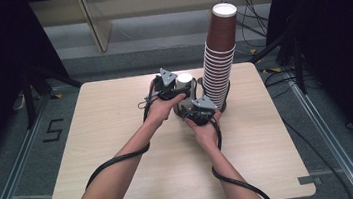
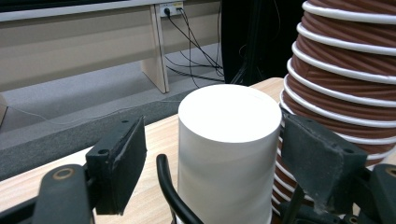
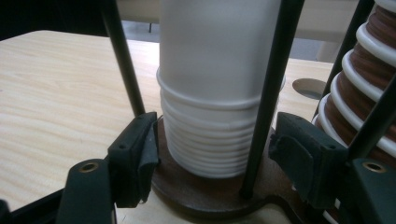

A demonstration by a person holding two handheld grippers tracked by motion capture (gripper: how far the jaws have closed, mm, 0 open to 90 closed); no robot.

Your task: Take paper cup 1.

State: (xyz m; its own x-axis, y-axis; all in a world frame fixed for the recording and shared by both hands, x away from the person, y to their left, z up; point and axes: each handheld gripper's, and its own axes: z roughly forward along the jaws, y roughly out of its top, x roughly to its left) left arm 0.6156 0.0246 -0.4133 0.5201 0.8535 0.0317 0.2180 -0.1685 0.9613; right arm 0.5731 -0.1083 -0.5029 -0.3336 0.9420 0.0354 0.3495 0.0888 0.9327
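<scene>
Left hand-held gripper (image 2: 212,154) apart round the white cup stack (image 2: 229,154) — right hand-held gripper (image 3: 212,161) clamped on its brown base (image 3: 205,191).

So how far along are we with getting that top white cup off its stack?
Done: the right claw seems to clamp the brown base under the white cup stack, steadying it. In hand: the left claw straddles the top white cup, one pad still short of its wall, so no grip yet. Left: close on it, then probably lift it free between the black rods.
</scene>
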